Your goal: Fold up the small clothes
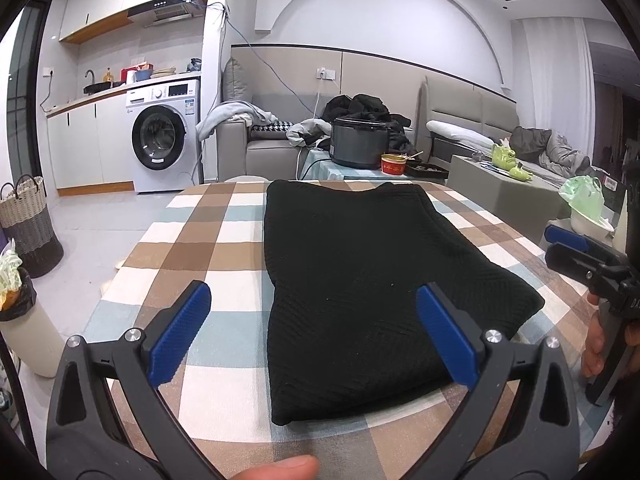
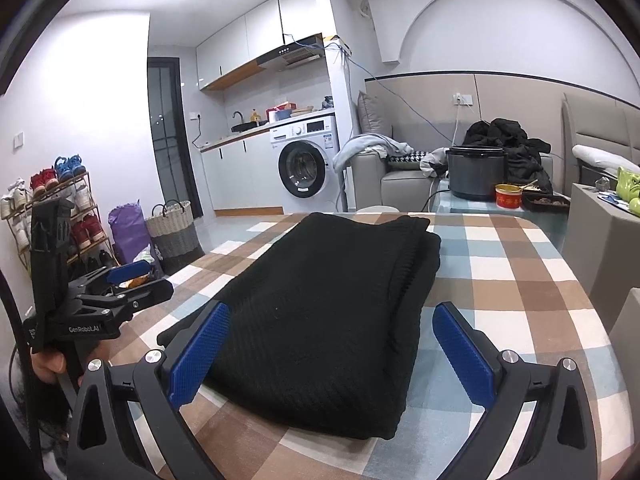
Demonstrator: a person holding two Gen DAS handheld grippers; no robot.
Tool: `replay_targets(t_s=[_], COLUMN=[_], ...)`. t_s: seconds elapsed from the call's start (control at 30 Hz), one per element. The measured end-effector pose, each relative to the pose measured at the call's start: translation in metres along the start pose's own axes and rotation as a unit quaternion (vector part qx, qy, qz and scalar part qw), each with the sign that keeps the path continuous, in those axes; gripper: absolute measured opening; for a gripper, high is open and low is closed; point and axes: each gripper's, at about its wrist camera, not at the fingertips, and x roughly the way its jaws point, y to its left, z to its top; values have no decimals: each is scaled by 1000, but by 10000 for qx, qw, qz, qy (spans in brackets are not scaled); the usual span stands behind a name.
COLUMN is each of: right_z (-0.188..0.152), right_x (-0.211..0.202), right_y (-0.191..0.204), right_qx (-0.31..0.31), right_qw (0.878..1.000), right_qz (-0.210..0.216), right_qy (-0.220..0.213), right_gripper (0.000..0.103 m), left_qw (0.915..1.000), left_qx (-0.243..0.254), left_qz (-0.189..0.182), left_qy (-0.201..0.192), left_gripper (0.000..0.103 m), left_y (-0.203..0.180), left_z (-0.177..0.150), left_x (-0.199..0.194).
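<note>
A black knit garment lies folded into a long rectangle on the checked tablecloth. My left gripper is open, held just short of the garment's near edge, its right pad over the cloth's near right part. It grips nothing. In the right wrist view the same garment runs away from me, folded layers showing along its right side. My right gripper is open wide over its near end and holds nothing. Each gripper shows in the other's view: the right gripper, the left gripper.
A dark rice cooker and a red bowl stand on a low table beyond the far edge. A woven basket and a lined bin stand on the floor to the left. A shoe rack stands by the wall.
</note>
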Motion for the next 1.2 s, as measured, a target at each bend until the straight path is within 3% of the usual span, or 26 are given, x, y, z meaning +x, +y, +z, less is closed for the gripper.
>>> replay_targets(t_s=[0.37, 1.2], right_z=[-3, -3], right_x=[-5, -3], right_y=[15, 11], right_qx=[-359, -305], right_qw=[9991, 9994], right_qz=[-139, -107], right_qy=[-160, -96], right_gripper=[103, 103], left_qw=[9999, 9999], left_qx=[-82, -64], left_qz=[-59, -95], left_qy=[40, 45], left_gripper=[102, 102], left_y=[5, 8], left_z=[0, 0], left_x=[3, 8])
